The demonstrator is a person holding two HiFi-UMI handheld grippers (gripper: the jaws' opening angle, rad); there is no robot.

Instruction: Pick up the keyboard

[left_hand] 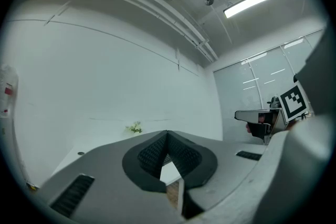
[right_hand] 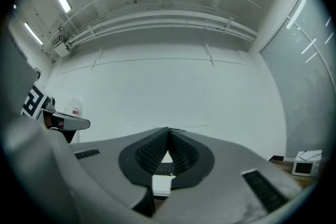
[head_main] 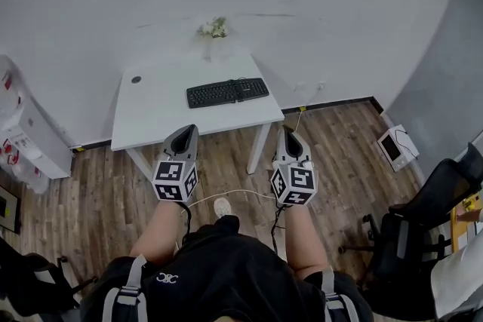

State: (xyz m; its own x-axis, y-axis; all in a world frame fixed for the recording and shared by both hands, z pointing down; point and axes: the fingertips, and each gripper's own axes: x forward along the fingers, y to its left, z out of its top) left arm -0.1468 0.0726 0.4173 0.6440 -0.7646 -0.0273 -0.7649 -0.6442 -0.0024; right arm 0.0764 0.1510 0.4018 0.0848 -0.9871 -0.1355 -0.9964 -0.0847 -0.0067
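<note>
A black keyboard (head_main: pixel 227 92) lies on the small white table (head_main: pixel 151 121), toward its right half, against the white wall. Both grippers hang side by side short of the table's front edge and point at it. My left gripper (head_main: pixel 187 130) is shut and holds nothing; in its own view the left gripper (left_hand: pixel 167 134) has its jaws meeting at the tip. My right gripper (head_main: pixel 287 130) is shut and empty too. In the right gripper view, a strip of the keyboard (right_hand: pixel 167 168) shows below the closed tips of the right gripper (right_hand: pixel 168 130).
A small bunch of flowers (head_main: pixel 214 28) stands at the table's back edge. A white cabinet (head_main: pixel 23 132) stands at the left. A black office chair (head_main: pixel 423 215) and a white device on the floor (head_main: pixel 396 145) are at the right. A cable (head_main: pixel 226 196) runs across the wooden floor.
</note>
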